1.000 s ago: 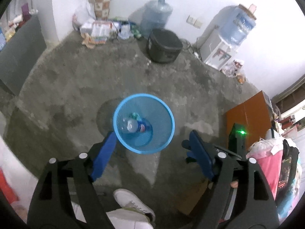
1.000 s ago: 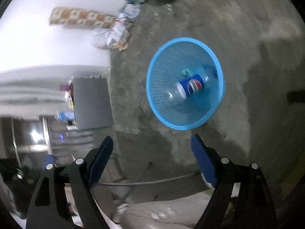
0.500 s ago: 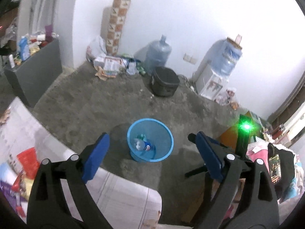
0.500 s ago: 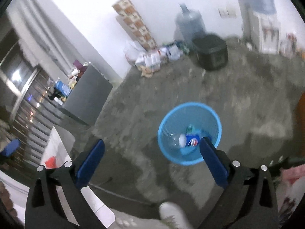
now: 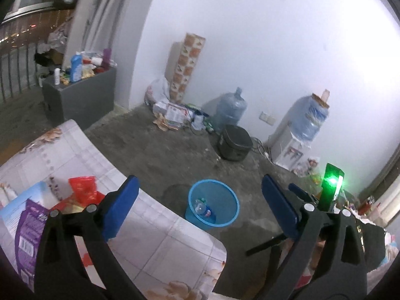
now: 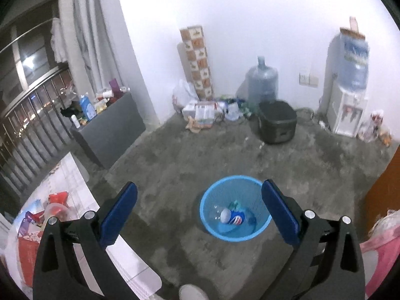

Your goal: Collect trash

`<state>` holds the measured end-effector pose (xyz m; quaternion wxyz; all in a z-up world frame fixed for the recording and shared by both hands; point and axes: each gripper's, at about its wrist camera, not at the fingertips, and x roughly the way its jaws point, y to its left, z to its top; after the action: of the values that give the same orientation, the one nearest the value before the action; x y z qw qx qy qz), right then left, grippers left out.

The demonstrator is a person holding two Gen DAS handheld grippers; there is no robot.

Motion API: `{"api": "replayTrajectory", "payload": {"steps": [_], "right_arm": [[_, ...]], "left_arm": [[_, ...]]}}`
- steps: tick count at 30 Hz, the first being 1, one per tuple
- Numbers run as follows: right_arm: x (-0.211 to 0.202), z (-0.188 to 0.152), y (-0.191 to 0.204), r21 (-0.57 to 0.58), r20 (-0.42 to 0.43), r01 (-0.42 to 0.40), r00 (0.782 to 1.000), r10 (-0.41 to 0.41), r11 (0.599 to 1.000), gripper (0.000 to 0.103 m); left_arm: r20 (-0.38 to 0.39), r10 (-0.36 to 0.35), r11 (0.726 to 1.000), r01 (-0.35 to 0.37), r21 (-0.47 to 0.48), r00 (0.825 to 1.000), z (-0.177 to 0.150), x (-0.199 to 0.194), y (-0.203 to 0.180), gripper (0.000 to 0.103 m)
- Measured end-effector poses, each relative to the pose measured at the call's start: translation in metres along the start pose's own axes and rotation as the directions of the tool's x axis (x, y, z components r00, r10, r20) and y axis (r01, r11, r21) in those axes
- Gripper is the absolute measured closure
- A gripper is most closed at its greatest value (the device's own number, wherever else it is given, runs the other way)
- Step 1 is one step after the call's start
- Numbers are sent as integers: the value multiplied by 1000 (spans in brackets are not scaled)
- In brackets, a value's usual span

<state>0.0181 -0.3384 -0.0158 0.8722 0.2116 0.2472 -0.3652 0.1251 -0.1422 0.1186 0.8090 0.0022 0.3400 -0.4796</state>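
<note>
Grey concrete floor point(image 6: 225, 160) takes up the middle of both views and lies bare from the blue basket out to the far wall. The left gripper point(image 5: 200, 205) is spread wide with nothing between its blue pads; the right gripper point(image 6: 200, 208) is spread just as wide and also holds nothing.

In the left wrist view the rounded corner of the tiled worktop point(image 5: 160, 240) ends at about 6 o'clock, just short of the blue basket point(image 5: 212, 206), which stands on the floor beyond the edge. In the right wrist view the worktop edge runs along 8 o'clock and the basket sits at 5 o'clock, between the pads in the picture.

Inside the basket lies a plastic bottle with a blue label point(image 6: 231, 216) on its side, with a small green scrap point(image 6: 235, 203) beside it; what the scrap is I cannot tell.

On the worktop at 8 o'clock in the left view lie a red wrapper point(image 5: 83, 187) and a purple packet point(image 5: 30, 240).

Along the far wall, 12 to 2 o'clock, stand a water jug point(image 6: 261, 82), a black bin point(image 6: 277, 122) and a water dispenser point(image 6: 347, 105). A grey cabinet point(image 6: 112, 130) at 10 o'clock bounds the floor on the left.
</note>
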Motion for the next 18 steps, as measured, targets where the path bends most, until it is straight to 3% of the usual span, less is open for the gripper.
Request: {"api": "replayTrajectory", "payload": {"steps": [9, 12, 18], "right_arm": [[-24, -2, 33, -145, 85, 26, 996, -14, 989, 6], [-33, -5, 43, -206, 105, -14, 994, 37, 978, 6], [-48, -5, 53, -221, 124, -50, 989, 79, 974, 6]], "left_arm": [[39, 42, 998, -40, -48, 998, -13, -27, 18, 9], [51, 62, 997, -60, -45, 997, -17, -32, 19, 9], [74, 78, 996, -74, -52, 994, -18, -39, 22, 9]]}}
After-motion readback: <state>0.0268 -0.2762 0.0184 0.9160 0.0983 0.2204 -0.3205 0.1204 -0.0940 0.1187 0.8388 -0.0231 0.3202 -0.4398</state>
